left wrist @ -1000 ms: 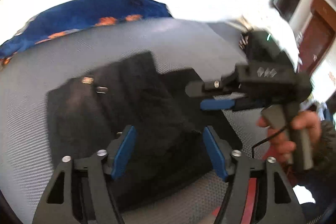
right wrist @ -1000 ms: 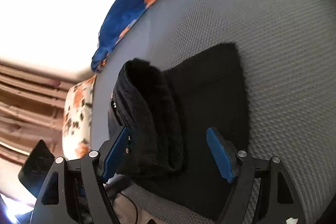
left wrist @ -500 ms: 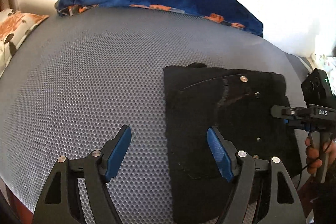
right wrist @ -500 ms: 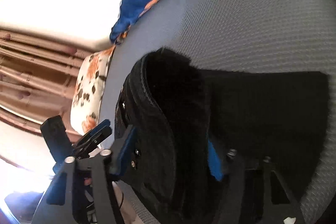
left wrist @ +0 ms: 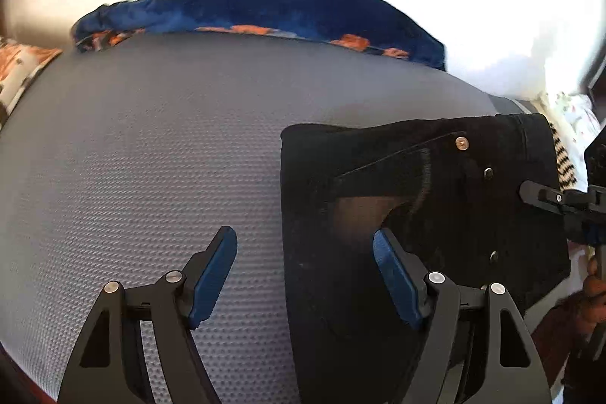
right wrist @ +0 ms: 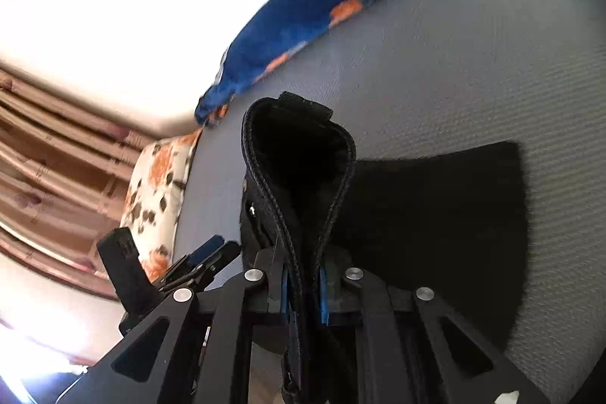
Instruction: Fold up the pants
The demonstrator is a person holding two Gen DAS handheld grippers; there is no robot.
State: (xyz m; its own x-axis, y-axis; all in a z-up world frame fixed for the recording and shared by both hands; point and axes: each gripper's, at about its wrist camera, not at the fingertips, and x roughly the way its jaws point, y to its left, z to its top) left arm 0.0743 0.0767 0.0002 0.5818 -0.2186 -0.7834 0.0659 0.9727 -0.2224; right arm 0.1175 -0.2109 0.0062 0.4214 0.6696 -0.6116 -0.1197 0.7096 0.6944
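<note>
A: The pants (left wrist: 435, 199) are black, with small metal rivets, one coppery, the others dark. What's under them?

B: A grey mattress (left wrist: 151, 146) with a fine dotted weave. Along its far edge lies a deep blue blanket (left wrist: 265, 6) with orange blotches.

A: And the pillow (right wrist: 159, 184)?

B: Cream, with orange flowers and dark spots. The curtain (right wrist: 49, 146) beside it is striped in pinkish brown.

A: The grippers?

B: Both have black frames with blue pads; a black-and-white striped cloth (left wrist: 564, 158) shows past the pants

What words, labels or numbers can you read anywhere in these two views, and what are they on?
None can be read.
The black pants show only plain metal rivets, no lettering.
The blue floral blanket and the floral pillow carry pattern only.
The right gripper and the left gripper show no markings.
</note>
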